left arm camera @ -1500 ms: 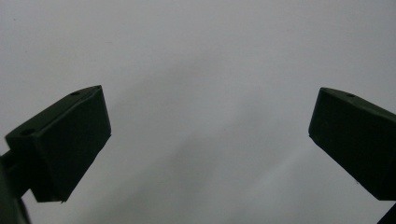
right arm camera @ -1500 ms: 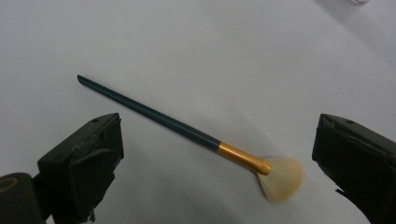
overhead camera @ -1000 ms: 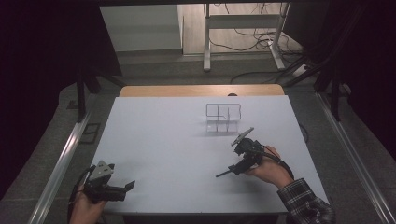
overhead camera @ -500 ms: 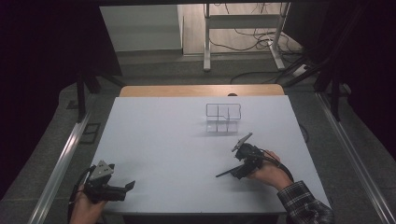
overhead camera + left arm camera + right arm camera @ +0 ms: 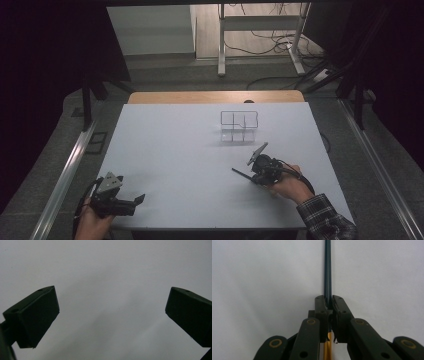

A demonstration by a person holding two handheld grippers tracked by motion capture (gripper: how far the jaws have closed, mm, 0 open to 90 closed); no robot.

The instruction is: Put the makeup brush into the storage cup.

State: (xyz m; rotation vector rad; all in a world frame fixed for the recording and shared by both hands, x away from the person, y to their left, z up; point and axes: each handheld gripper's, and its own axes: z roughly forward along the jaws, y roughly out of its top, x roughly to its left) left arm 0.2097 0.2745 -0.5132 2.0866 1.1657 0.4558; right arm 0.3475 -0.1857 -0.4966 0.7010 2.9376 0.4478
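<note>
Toward five o'clock on the worktop (image 5: pixel 200 150), your right gripper (image 5: pixel 248 175) has just closed its fingers (image 5: pixel 322 312) on a thin dark rod (image 5: pixel 327 270) with a gold-coloured end; the rod juts from the fingers toward nine o'clock, low over the surface. At seven o'clock your left gripper (image 5: pixel 136 201) rests with its fingers (image 5: pixel 35 315) wide apart and bare. A clear compartment rack (image 5: pixel 239 126) stands at one o'clock, well apart from both.

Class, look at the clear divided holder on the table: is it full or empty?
Empty. The holder shows bare compartments; the thin dark rod is clamped in the right tool.
</note>
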